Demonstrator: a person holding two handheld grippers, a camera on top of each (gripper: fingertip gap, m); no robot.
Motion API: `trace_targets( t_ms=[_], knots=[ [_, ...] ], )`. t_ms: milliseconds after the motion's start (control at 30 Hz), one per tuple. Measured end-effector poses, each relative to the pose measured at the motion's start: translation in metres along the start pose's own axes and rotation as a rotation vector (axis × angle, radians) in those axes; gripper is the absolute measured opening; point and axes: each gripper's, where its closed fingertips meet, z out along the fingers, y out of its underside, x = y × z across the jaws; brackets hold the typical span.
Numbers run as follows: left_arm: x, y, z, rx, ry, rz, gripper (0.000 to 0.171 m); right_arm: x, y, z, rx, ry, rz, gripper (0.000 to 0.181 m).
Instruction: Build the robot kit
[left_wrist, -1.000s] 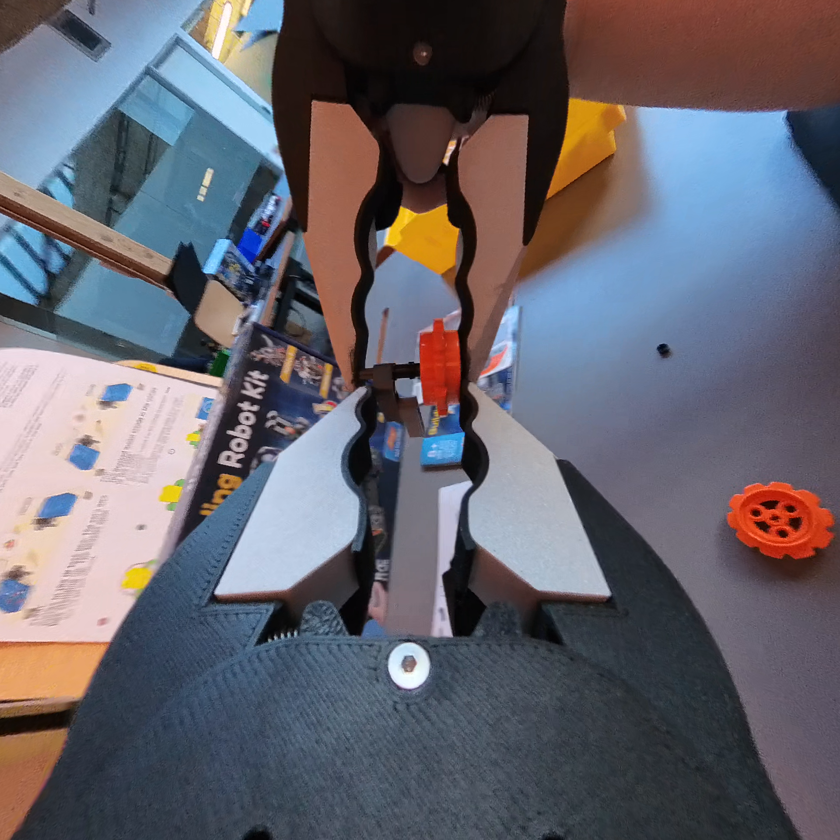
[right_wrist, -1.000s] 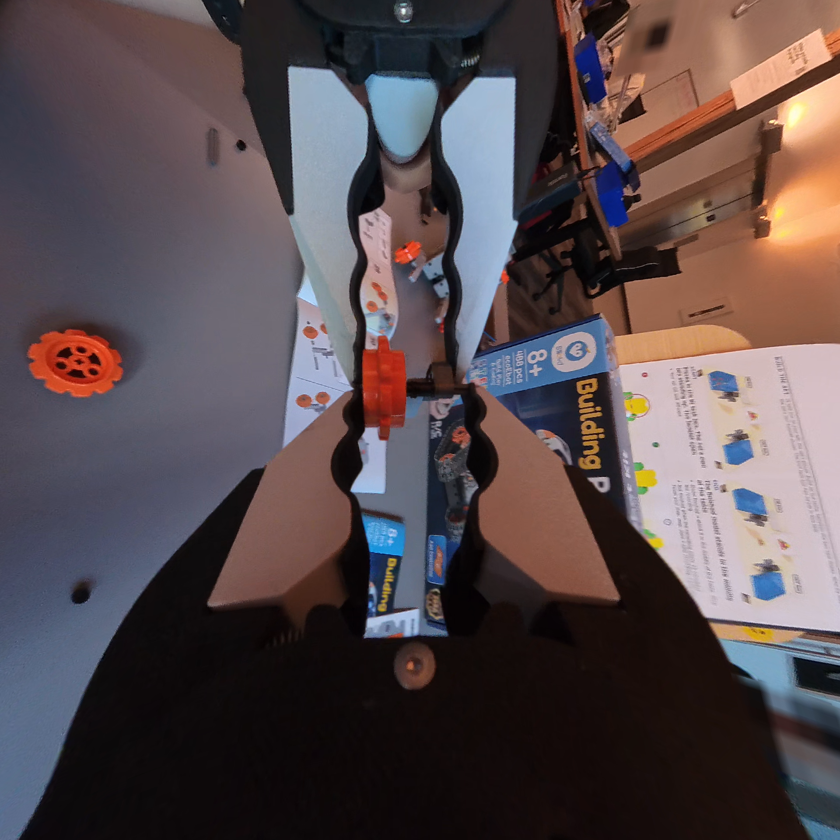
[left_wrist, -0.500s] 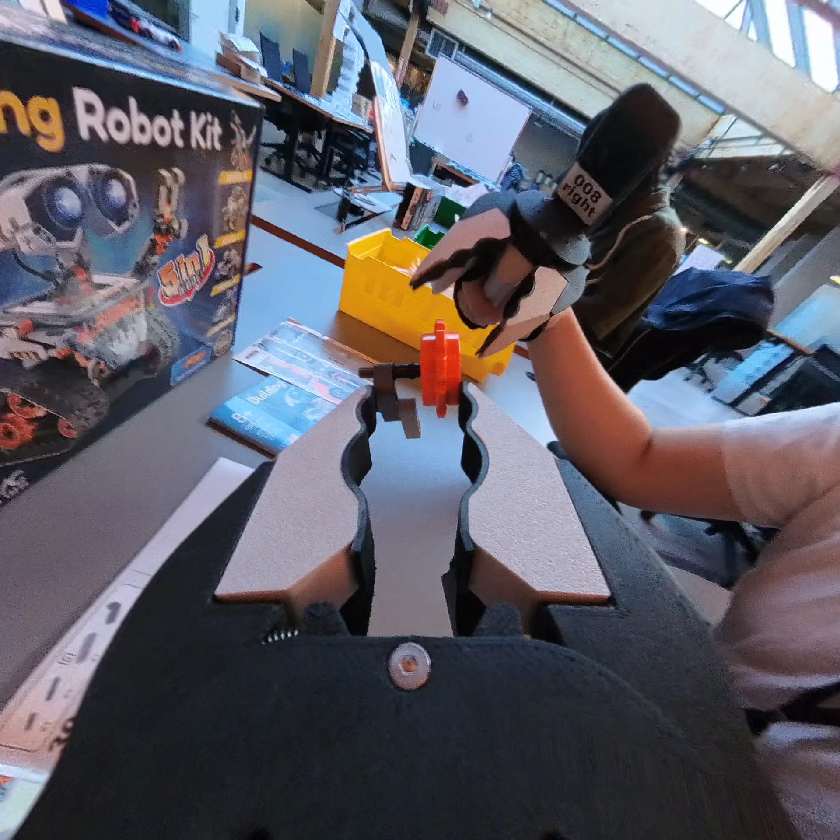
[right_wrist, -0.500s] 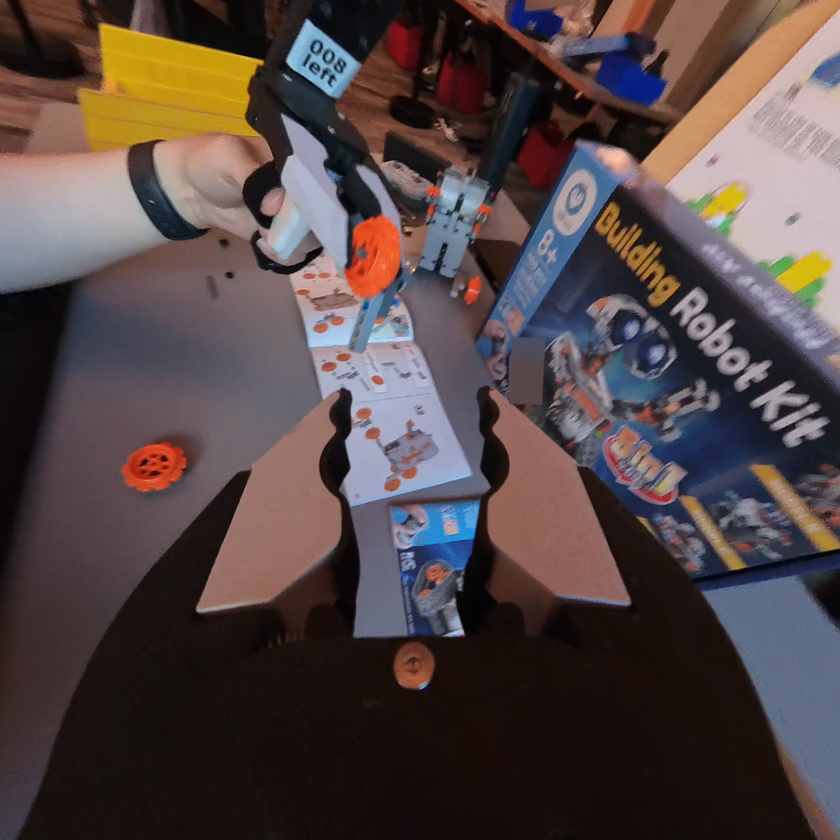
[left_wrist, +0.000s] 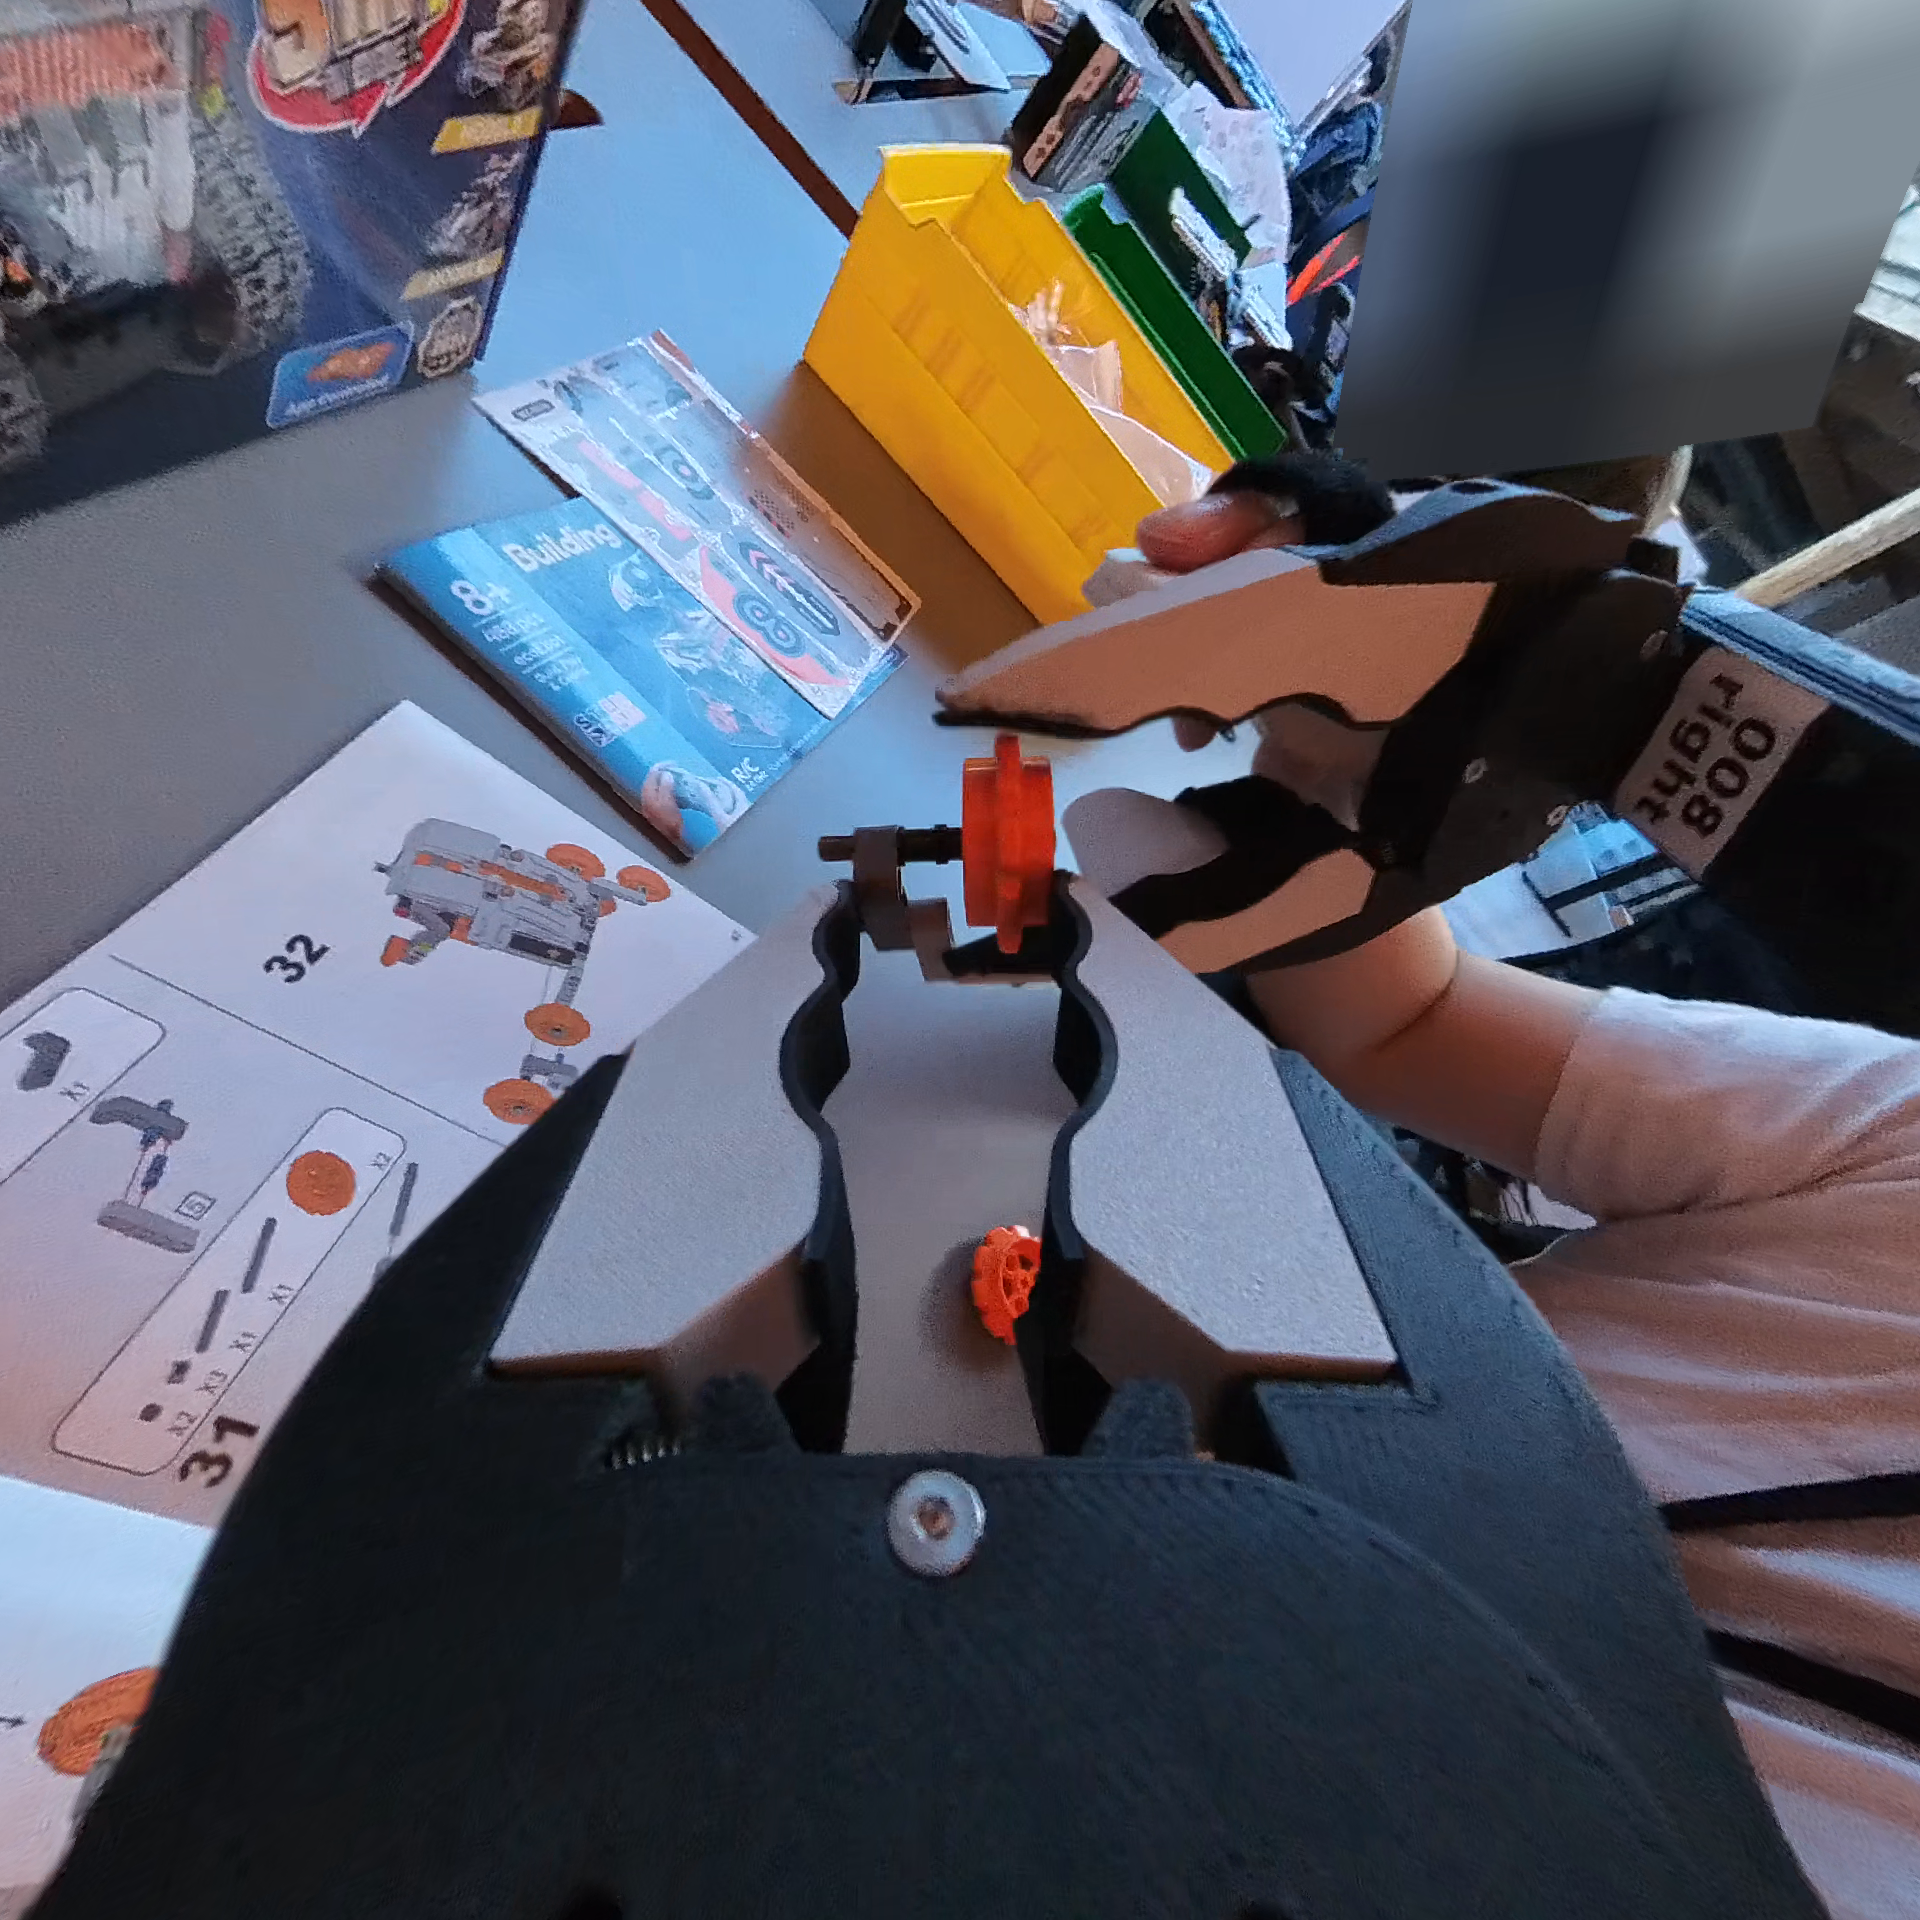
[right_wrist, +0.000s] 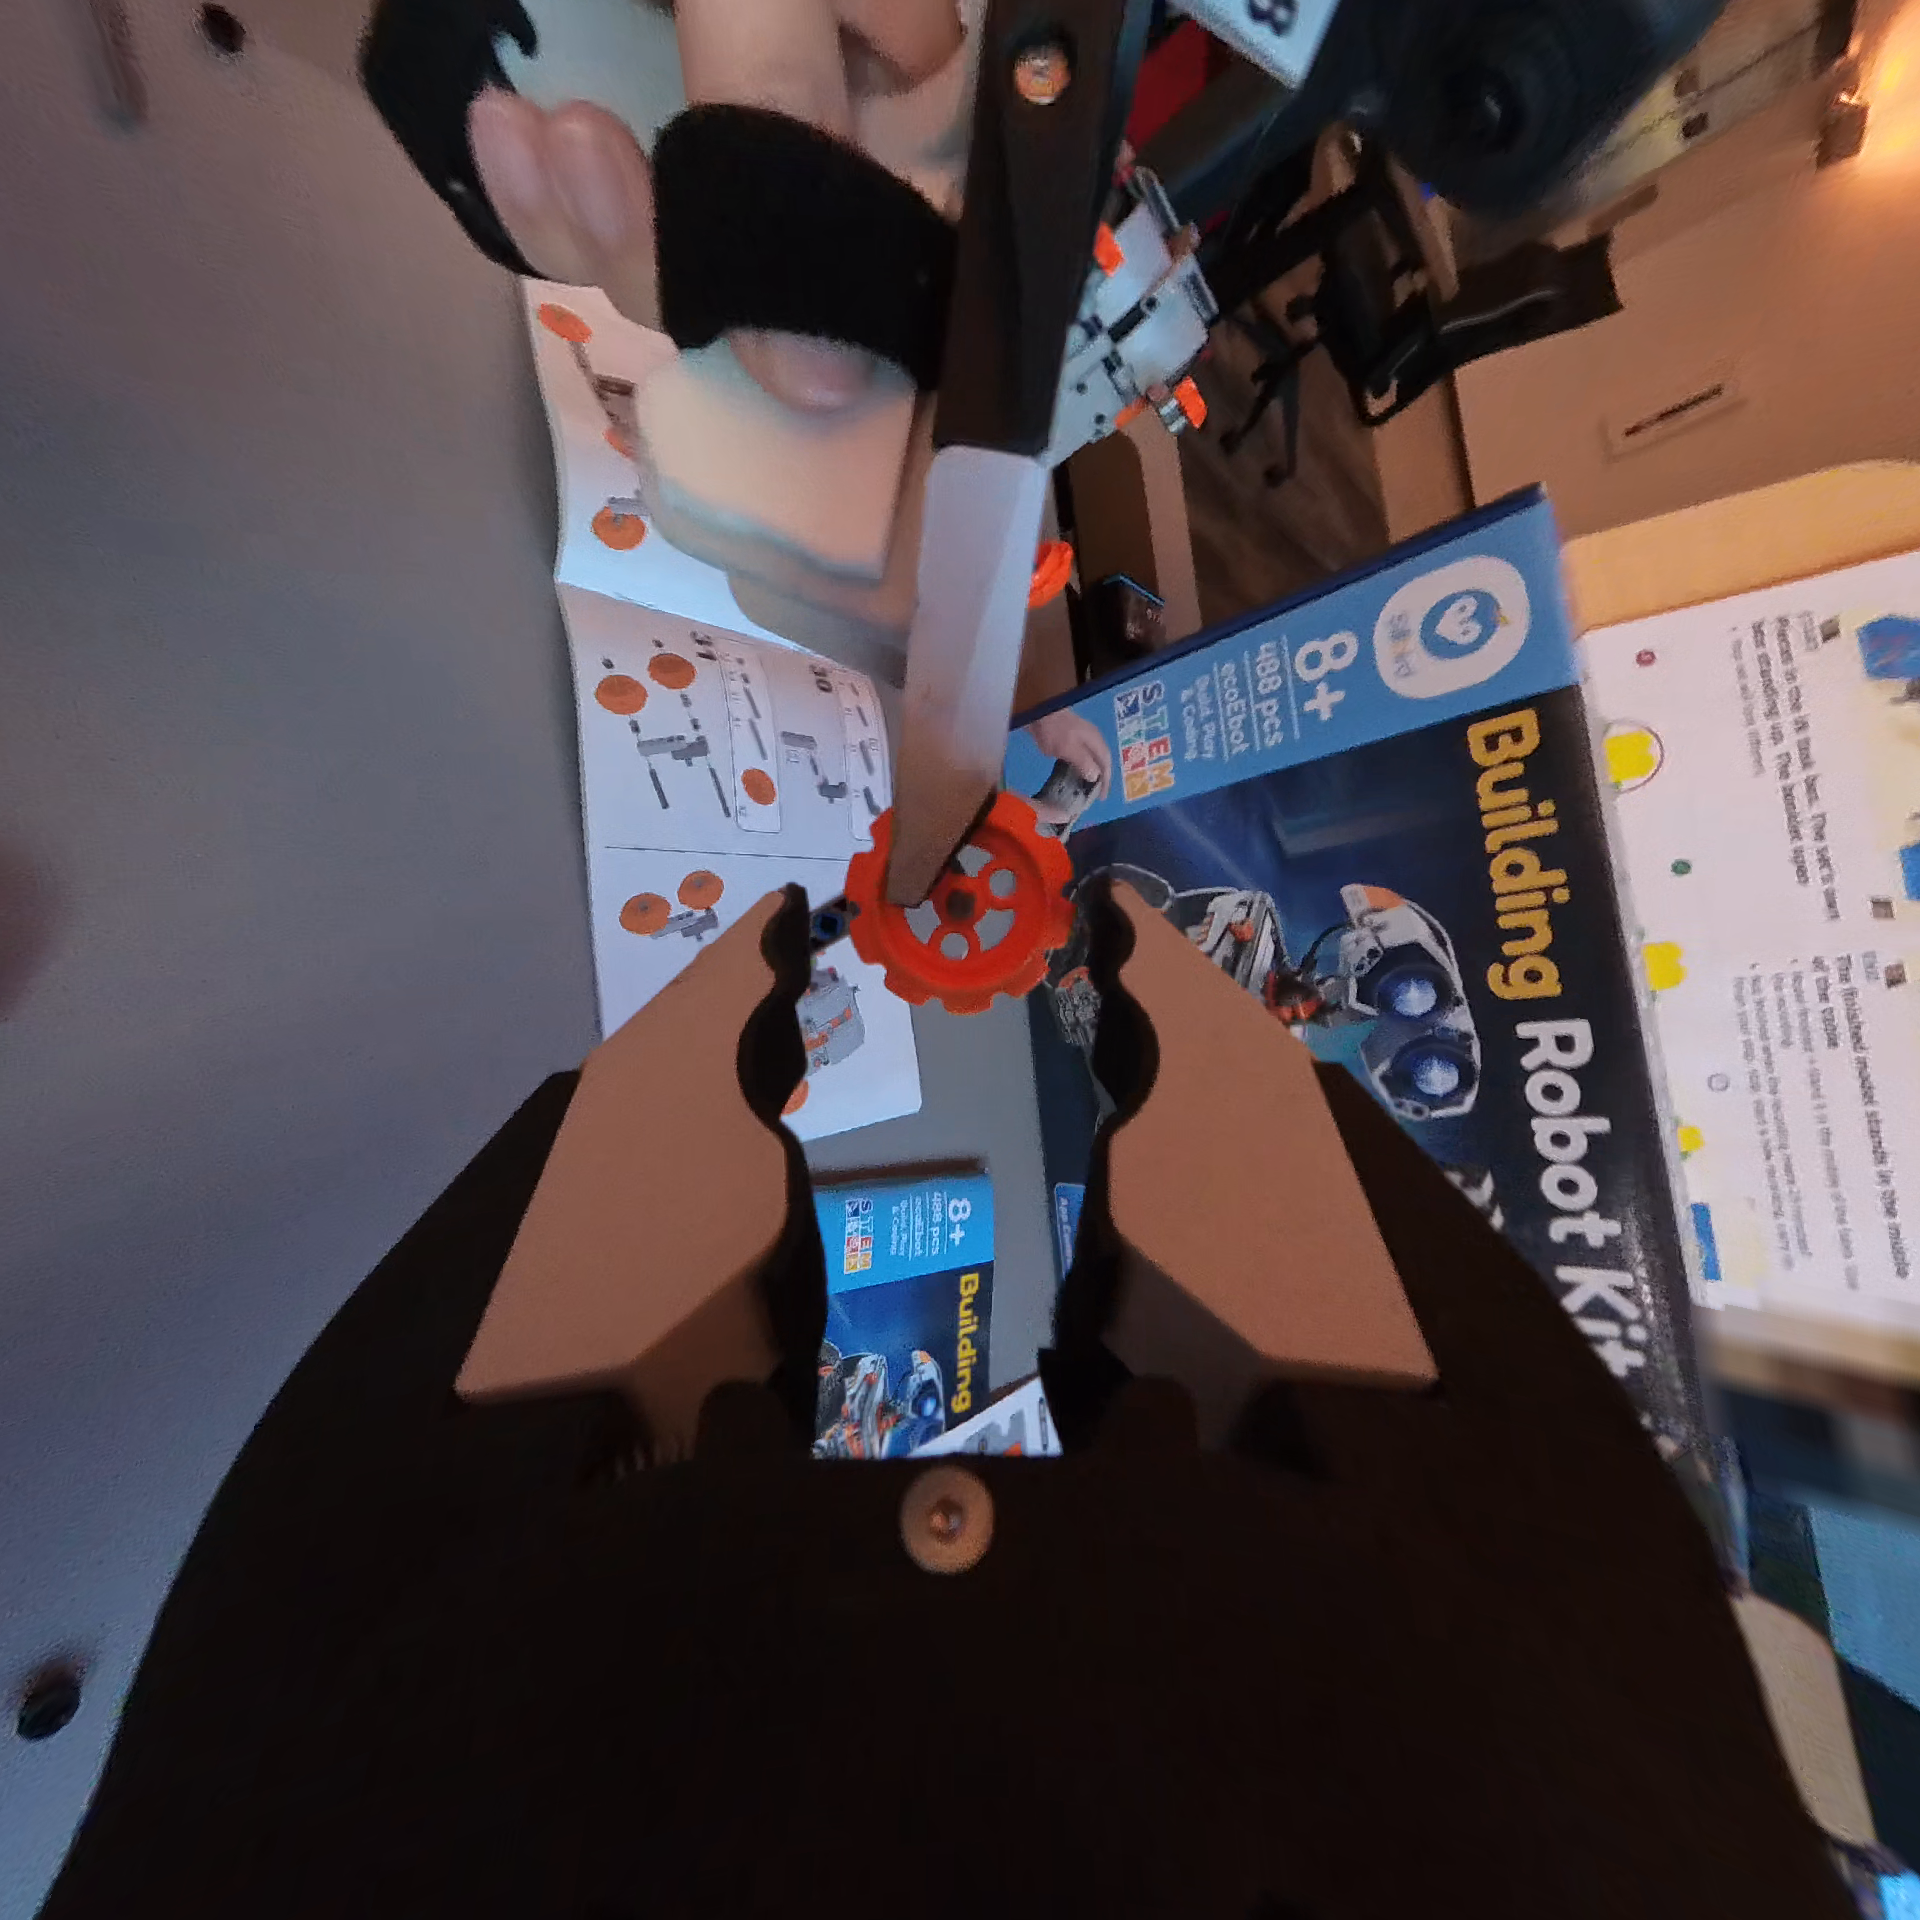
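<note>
Two black textured gripper bodies, left gripper (left_wrist: 956, 914) and right gripper (right_wrist: 951, 914), each with one silver screw at centre. Pale grey-tan wedge fingers (left_wrist: 686, 1174), wavy black inner edges. Black finger straps (right_wrist: 800, 223); white short sleeve (left_wrist: 1745, 1195) at frame right.

Our left gripper (left_wrist: 954, 914) has its fingers (left_wrist: 727, 1091) drawn in on a small part at the tips. Our right gripper (right_wrist: 951, 914) stands with fingers (right_wrist: 665, 1143) spread, empty, close beside the left one's tips.
</note>
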Motion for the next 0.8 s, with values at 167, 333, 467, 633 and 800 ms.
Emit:
trace_targets(
  t_ms=[167, 333, 467, 633, 800],
  knots=[
    [-0.012, -0.017, -0.008, 0.126, 0.003, -0.121, 0.034, 0.015, 0.015, 0.008, 0.018, -0.016, 0.413, 0.066],
    [-0.018, -0.031, -0.018, 0.236, -0.003, -0.18, 0.034, 0.015, 0.013, 0.019, 0.133, -0.091, 0.7, 0.039],
    [-0.025, -0.036, -0.02, 0.274, -0.054, -0.186, 0.034, 0.017, 0.015, 0.025, 0.128, -0.04, 0.717, 0.005],
    [0.006, -0.056, -0.034, 0.367, 0.098, -0.131, 0.039, 0.034, 0.001, 0.007, 0.274, -0.034, 0.804, 0.005],
    [0.0, -0.063, -0.074, 0.418, -0.036, 0.093, 0.047, 0.045, -0.021, -0.024, 0.487, -0.201, 0.986, 0.005]
  ],
)
